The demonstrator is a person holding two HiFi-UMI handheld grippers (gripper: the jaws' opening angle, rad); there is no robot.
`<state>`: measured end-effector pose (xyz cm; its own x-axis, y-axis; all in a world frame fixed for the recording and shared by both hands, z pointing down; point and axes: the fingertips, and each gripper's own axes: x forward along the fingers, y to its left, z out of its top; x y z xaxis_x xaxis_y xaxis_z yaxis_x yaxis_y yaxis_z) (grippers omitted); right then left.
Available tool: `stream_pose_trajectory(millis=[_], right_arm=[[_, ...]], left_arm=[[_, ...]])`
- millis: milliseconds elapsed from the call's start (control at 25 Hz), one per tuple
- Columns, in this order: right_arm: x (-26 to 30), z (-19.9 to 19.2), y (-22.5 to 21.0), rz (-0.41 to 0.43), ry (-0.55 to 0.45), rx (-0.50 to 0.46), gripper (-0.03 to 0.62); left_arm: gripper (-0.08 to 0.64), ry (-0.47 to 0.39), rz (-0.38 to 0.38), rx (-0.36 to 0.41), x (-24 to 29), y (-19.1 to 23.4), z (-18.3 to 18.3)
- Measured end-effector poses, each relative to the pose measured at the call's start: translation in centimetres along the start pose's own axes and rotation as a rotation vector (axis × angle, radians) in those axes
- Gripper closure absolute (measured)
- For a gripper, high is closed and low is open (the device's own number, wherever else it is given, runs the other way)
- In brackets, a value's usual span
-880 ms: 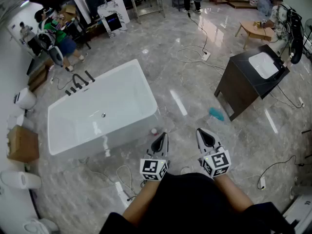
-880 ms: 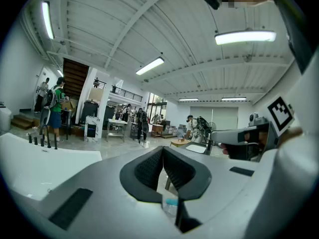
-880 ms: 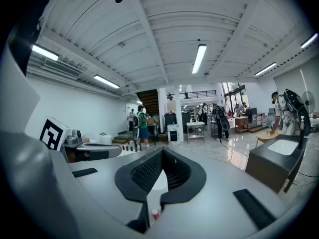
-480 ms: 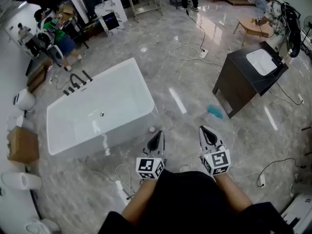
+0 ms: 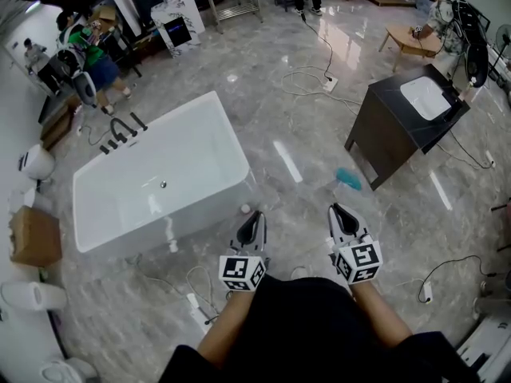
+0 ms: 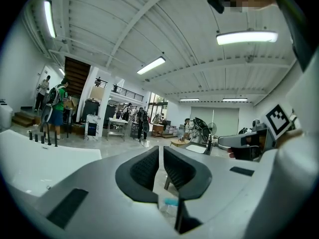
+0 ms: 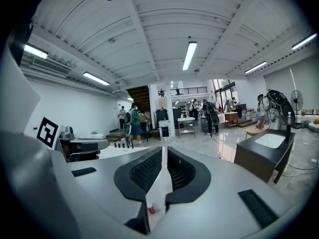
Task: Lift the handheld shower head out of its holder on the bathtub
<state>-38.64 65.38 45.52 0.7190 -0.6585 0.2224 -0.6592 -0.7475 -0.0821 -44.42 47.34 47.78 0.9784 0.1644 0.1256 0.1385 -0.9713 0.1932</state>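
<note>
The white bathtub stands on the marble floor, ahead and to the left. Black tap fittings with the handheld shower head rise at its far left corner, too small to tell apart. In the left gripper view they show as thin black posts beyond the tub rim. My left gripper and right gripper are held side by side in front of my body. They are a good way short of the tub. Both are shut with nothing between the jaws, as each gripper's own view shows: left gripper, right gripper.
A dark vanity with a white sink stands at the right, with a teal object on the floor beside it. Cables trail across the floor. A small cup sits at the tub's near corner. People stand at the back left.
The tub and vanity sit slightly higher and further left in the head view. The left gripper has drifted a little left. Both grippers stay shut and empty.
</note>
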Motion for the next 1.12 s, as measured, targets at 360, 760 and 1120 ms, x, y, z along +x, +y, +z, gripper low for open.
stream_pose_trajectory(millis=[360,760,1120], right_arm=[[-0.2,-2.1,-1.1,-0.003,0.059,0.044,0.359],[-0.1,-2.1,-1.5,0.024,0.060,0.049,0.359],[1.3,-4.1,-1.0,0.024,0.086,0.077,0.360]], left_arm=[[0.269,-0.005,0.069,-0.001,-0.5,1.6,-0.5],[0.265,0.004,0.072,-0.019,0.0,1.2,-0.9],[0.264,0.040,0.099,-0.026,0.7,3.5,-2.2]])
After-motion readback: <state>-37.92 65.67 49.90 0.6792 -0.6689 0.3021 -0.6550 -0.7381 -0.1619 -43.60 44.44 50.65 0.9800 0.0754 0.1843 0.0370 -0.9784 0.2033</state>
